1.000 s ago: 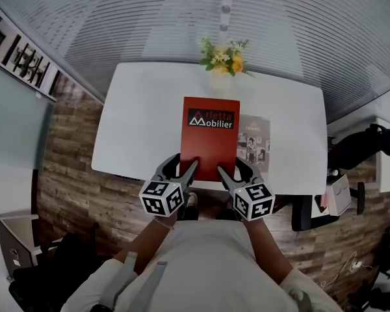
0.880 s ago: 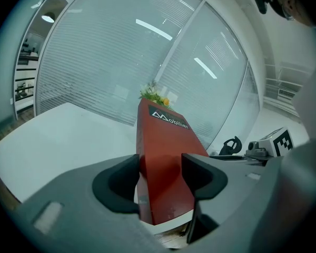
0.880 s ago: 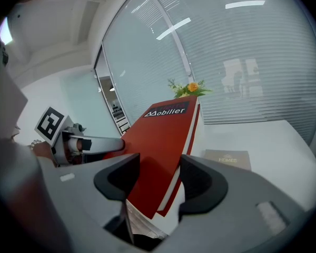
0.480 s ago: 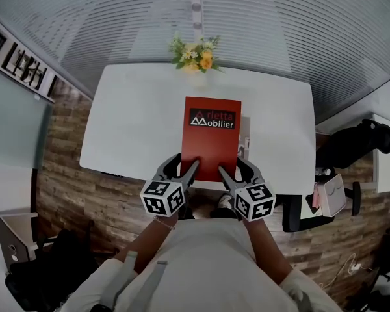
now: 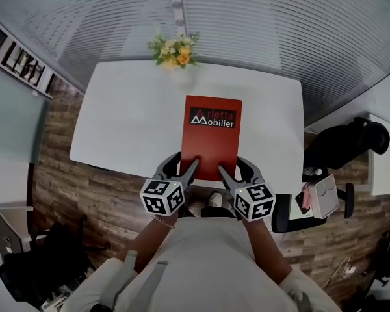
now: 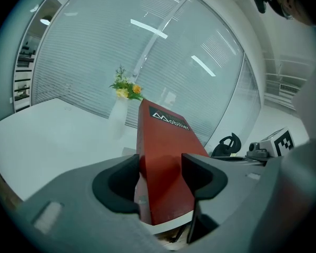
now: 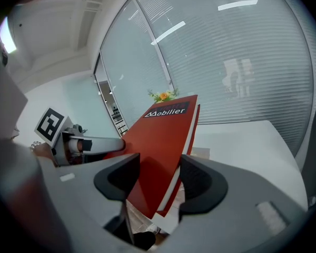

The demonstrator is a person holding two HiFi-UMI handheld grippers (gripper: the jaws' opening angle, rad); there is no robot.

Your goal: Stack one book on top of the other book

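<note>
A red book (image 5: 212,137) with a black and white title panel is held by its near edge over the white table (image 5: 130,122). My left gripper (image 5: 185,169) is shut on its near left corner, my right gripper (image 5: 229,171) on its near right corner. In the left gripper view the jaws (image 6: 160,178) clamp the red book (image 6: 163,152). In the right gripper view the jaws (image 7: 158,181) clamp the red book (image 7: 166,130), which tilts upward. The second book is hidden under it in the head view; a pale sliver (image 7: 201,153) shows beneath.
A vase of yellow and white flowers (image 5: 174,51) stands at the table's far edge. A black chair (image 5: 341,142) and a small white unit (image 5: 320,197) stand on the wooden floor at the right. A slatted glass wall runs behind the table.
The red book and both grippers have shifted right across the table. The second book, which showed to the red book's right, is now covered by it.
</note>
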